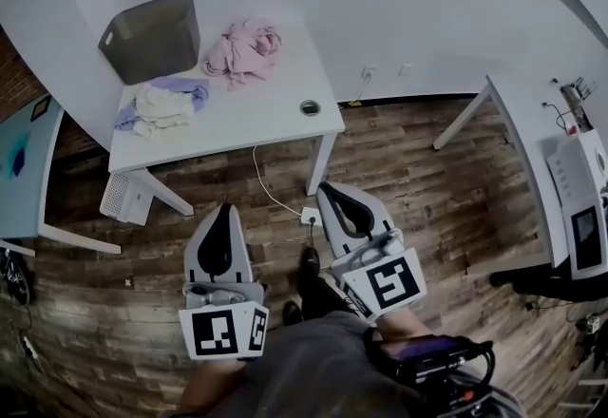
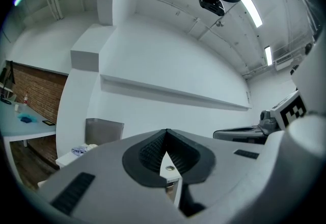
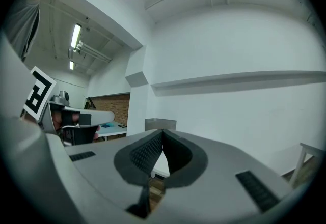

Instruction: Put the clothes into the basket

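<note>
Facing the table (image 1: 275, 112) ahead, I am holding my left gripper (image 1: 224, 209) and right gripper (image 1: 329, 188) clenched, empty. The pale clothes (image 1: 160, 108) are lying ahead-left, nearest the left.

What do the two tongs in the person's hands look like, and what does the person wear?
The left tongs and right tongs match: light grey shells that taper to a point, with black ribbed pads inside. Behind, each carries a white cube printed with black square markers. The person wears a grey top.
</note>
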Available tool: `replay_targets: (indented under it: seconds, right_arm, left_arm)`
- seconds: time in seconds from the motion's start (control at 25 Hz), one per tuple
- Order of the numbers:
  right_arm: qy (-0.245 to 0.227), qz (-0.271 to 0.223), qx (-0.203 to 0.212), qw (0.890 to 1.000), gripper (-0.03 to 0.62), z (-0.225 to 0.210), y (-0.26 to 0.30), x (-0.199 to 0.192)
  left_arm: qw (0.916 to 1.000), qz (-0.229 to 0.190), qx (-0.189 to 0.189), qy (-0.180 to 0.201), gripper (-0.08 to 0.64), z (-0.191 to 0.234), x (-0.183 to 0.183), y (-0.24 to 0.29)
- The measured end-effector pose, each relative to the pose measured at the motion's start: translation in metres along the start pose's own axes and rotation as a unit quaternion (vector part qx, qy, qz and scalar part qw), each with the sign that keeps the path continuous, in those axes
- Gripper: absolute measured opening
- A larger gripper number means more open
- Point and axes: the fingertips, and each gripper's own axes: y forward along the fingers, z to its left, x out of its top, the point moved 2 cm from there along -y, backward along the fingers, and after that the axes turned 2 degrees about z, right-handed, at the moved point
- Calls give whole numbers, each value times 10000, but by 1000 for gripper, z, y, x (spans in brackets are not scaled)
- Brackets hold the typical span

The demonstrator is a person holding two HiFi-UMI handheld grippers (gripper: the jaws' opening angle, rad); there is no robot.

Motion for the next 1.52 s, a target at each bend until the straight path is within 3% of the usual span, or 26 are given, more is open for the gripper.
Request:
replay_targets:
  seconds: [0.4, 0.8, 1.12, 1.52]
  right_arm:
    - [87, 57, 43, 9999, 6, -70, 77, -19]
    - [151, -195, 308, 9992, 6, -136, 148, -1]
    - [167, -280, 524, 9981, 6, -152, 190, 3]
    - [141, -89, 460, 9988, 6, -159, 261, -14]
  left_arm:
    - [9998, 73, -28, 196, 9, 4, -8, 102]
    - [9986, -89, 63, 520, 9, 2, 17, 193]
    - [9976, -93, 385, 570, 9, 23, 19, 221]
    - [9980, 116, 542, 297, 9, 81, -8, 262]
